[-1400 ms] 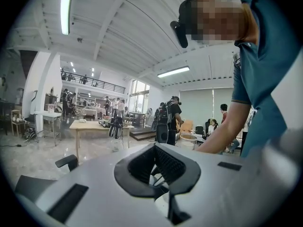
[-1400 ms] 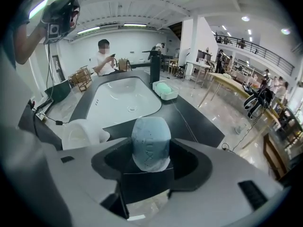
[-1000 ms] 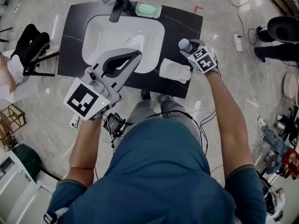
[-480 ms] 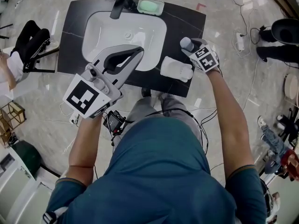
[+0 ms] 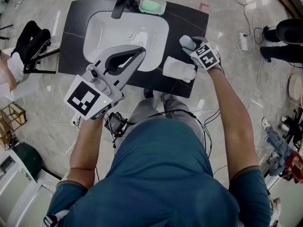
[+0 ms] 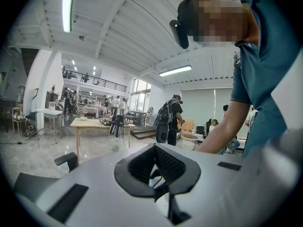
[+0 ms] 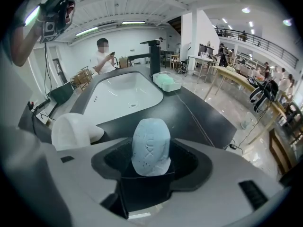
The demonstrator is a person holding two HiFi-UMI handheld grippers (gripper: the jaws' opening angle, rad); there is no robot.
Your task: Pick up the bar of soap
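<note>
Room: big open hall, pale polished floor [image 5: 236,103] w/ cables lying across it; tables & people are standing in the bkgd of both gripper views.
Surface: black slab [image 5: 189,25] carrying a white sink basin [image 5: 125,34], the ref. point for everything below.
Faucet [image 5: 120,1]: black, standing at the basin's far rim.
Soap dish [image 5: 151,6]: sitting at the basin's far-right corner, just beside the faucet, w/ a green bar lying in it.
White lump [image 5: 179,70]: soft-looking white piece lying on the surface at the basin's near-right corner; also showing low left in the right gripper view.
Bar of soap [image 7: 150,147]: pale blue, letters pressed into its face, standing upright between the jaws; being held over the surface to the right of the basin, beyond the white lump.
Right gripper [image 7: 150,174]: jaws are clenching the bar of soap from both sides, its top half sticking out past the black pads; pointing across the surface twd the basin's far side.
Left gripper [image 5: 139,52]: hanging over the basin's near rim, jaws pressing together w/ nothing between them.
Person [image 5: 165,174]: teal shirt, bare forearms reaching in from the basin's near side, one gripper in each hand.
</note>
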